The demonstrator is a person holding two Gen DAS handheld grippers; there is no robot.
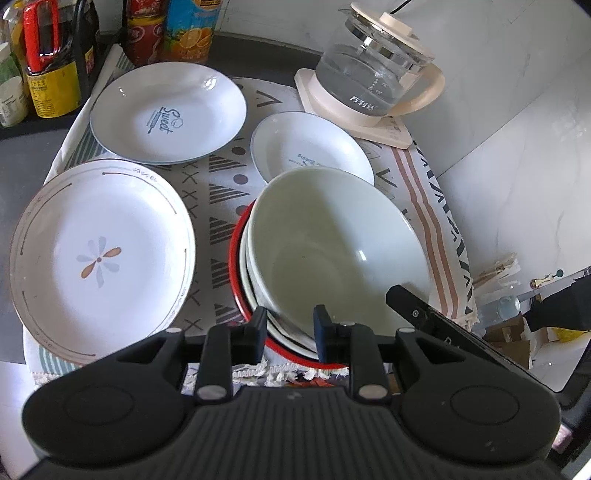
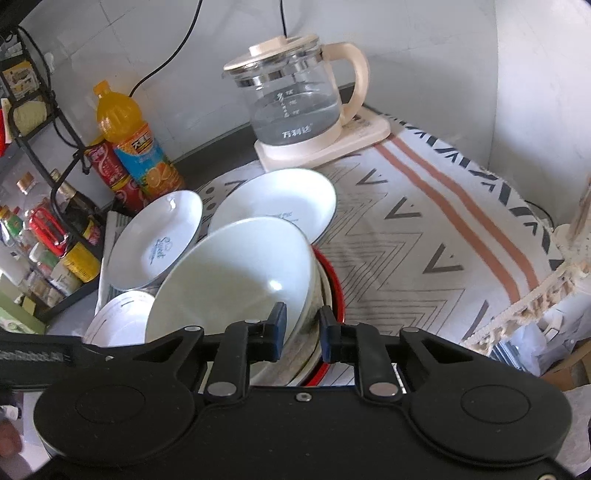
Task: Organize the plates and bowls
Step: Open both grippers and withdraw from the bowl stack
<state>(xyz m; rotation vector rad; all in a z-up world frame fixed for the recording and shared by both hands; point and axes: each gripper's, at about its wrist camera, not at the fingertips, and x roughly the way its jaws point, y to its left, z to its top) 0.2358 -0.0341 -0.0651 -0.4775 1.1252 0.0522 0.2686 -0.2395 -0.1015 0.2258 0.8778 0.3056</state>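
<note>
A pale bowl (image 1: 332,236) leans tilted on top of a nest of bowls whose lowest one has a red rim (image 1: 236,280). My left gripper (image 1: 290,332) straddles the near rim of this stack, its pads a narrow gap apart and not clearly pressing. My right gripper (image 2: 301,334) is shut on the wall of the pale bowl (image 2: 236,273), one pad inside and one outside; its finger (image 1: 410,302) shows at the bowl's right rim. A flower plate (image 1: 99,254), a "Sweet" plate (image 1: 166,110) and a smaller plate (image 1: 306,147) lie flat on the patterned cloth (image 1: 221,192).
A glass kettle (image 1: 369,74) on a cream base stands at the back right by the wall. Bottles (image 1: 188,29) and a rack of jars (image 2: 55,229) crowd the back left. The cloth (image 2: 424,229) right of the bowls is bare and hangs over the counter edge.
</note>
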